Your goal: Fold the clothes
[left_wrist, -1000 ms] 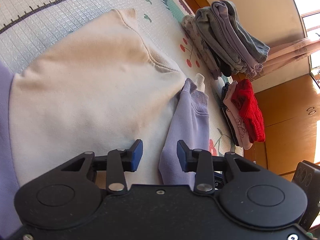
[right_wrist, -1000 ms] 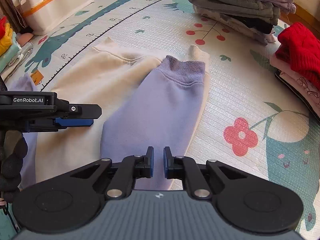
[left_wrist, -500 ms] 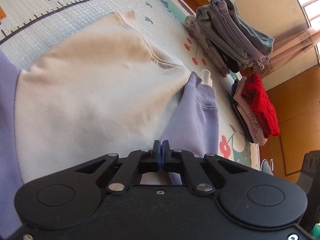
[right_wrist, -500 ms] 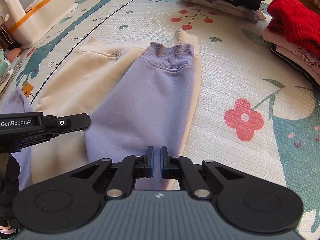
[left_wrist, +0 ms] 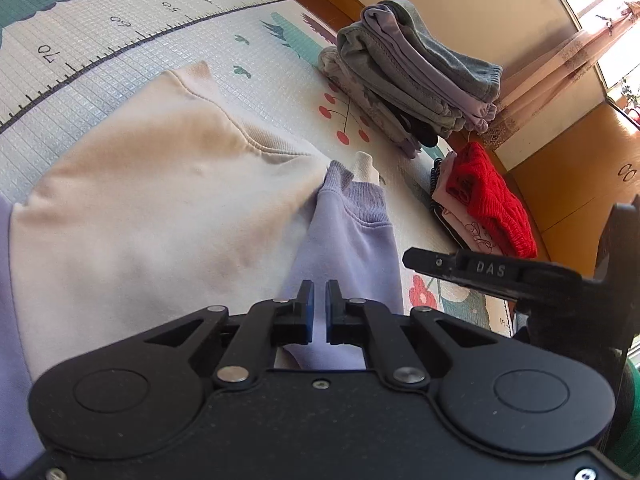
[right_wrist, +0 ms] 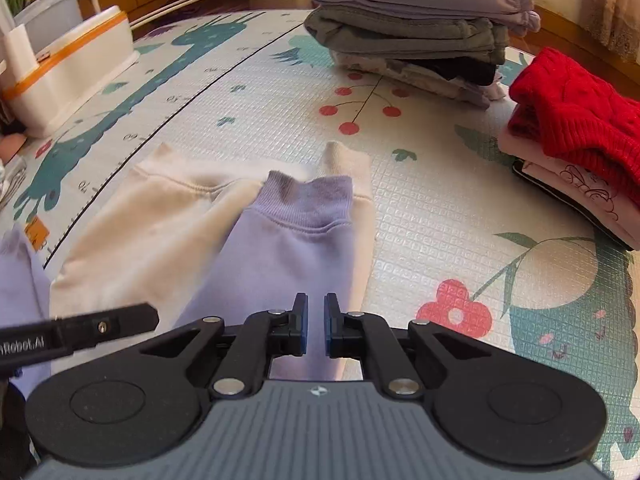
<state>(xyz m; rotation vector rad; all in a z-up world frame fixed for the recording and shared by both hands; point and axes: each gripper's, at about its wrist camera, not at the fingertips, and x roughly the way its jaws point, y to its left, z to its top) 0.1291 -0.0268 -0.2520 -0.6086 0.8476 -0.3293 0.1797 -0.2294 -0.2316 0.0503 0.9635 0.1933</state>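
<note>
Two grippers I hold, left (left_wrist: pixel 317 308) and right (right_wrist: pixel 316 322), narrowly parted over the lilac fleece sleeve (right_wrist: pixel 280 264); bare patterned foam mat (right_wrist: pixel 420 208) lies rightward.

Left gripper (left_wrist: pixel 317 307): jaws wide apart a second ago, fully closed half a second ago, now parted by a narrow gap over the lilac sleeve (left_wrist: pixel 352 256), apparently gripping no cloth. Right gripper (right_wrist: pixel 316 322): gap slightly wider than before. Both have drawn back; the right gripper's finger has entered the left view.

Bare mat (right_wrist: pixel 420 208) R of sleeve (right_wrist: pixel 280 264), 2 stacks (right_wrist: pixel 412 32) (right_wrist: pixel 576 128) beyond
</note>
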